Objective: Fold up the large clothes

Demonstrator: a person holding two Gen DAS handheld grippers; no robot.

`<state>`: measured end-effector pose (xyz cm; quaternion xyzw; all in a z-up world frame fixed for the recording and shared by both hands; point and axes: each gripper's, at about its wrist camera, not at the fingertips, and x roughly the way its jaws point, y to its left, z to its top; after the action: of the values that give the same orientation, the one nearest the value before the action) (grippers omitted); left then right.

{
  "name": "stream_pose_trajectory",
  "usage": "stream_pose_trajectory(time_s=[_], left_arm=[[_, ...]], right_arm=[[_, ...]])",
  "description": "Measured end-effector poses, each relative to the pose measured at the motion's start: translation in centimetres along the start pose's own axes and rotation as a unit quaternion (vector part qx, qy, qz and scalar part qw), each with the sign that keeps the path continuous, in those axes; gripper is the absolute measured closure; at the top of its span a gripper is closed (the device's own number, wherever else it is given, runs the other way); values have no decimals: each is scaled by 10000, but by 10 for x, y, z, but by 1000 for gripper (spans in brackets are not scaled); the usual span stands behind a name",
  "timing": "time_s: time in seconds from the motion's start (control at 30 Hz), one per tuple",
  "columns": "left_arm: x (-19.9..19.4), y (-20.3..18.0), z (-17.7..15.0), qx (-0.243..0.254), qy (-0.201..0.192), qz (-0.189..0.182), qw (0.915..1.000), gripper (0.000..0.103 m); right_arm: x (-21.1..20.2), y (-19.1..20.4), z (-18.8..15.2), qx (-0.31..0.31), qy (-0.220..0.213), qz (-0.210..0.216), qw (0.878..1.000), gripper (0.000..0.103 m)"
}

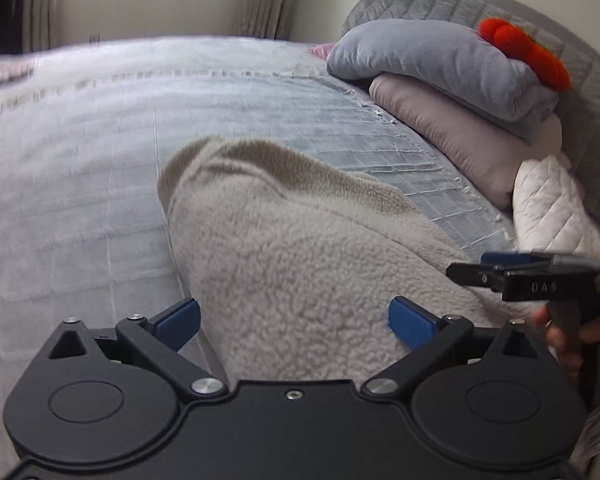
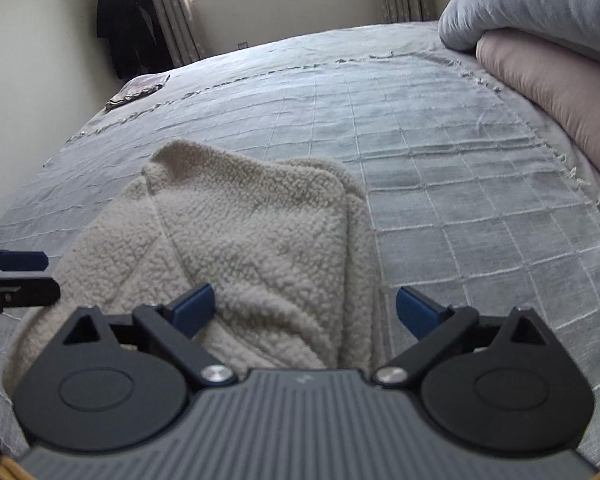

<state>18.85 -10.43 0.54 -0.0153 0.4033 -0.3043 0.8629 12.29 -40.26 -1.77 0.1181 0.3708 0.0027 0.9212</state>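
A cream fleece garment [image 1: 284, 248] lies folded in layers on the grey bedspread [image 1: 80, 160]; it also shows in the right wrist view [image 2: 252, 232]. My left gripper [image 1: 294, 322] is open, its blue pads either side of the fleece's near end, holding nothing. My right gripper [image 2: 305, 308] is open over the near right part of the fleece, holding nothing. The right gripper's fingers [image 1: 500, 272] show at the right edge of the left wrist view. The left gripper's fingers [image 2: 20, 276] show at the left edge of the right wrist view.
Stacked pillows lie at the head of the bed on the right: a grey one [image 1: 432, 60] on a pink one [image 1: 460, 136], with a red plush toy [image 1: 524, 52] on top and a white quilted cushion [image 1: 548, 200] nearer. A small folded cloth [image 2: 138, 88] lies at the far left corner. Dark clothes [image 2: 128, 20] hang by the window.
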Motion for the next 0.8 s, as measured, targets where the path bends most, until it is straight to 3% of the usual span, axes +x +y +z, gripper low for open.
stream_pose_trajectory(time_s=[0.17, 0.27, 0.37, 0.57, 0.63, 0.7, 0.8], left_arm=[[6, 16, -9, -725, 223, -343, 9965, 0], [11, 25, -13, -1023, 283, -604, 9925, 0], [21, 38, -20, -1569, 360, -995, 9819, 0], [23, 46, -32, -1814, 38, -1290, 9749, 1], [22, 47, -33, -1843, -57, -1341, 9737, 2], [17, 45, -38, -1791, -275, -1381, 9737, 9], [3, 45, -40, -1669, -545, -1451, 9737, 16]], right_arm=[[4, -44, -12, 927, 458, 798, 9914, 3], [12, -70, -19, 1437, 810, 1367, 9768, 1], [28, -88, -30, 2027, 1033, 1865, 9557, 1], [50, -94, -52, 2563, 995, 2429, 9303, 2], [53, -91, -57, 2616, 901, 2537, 9268, 10], [50, -84, -57, 2552, 792, 2581, 9284, 18], [37, -65, -50, 2172, 616, 2533, 9407, 20]])
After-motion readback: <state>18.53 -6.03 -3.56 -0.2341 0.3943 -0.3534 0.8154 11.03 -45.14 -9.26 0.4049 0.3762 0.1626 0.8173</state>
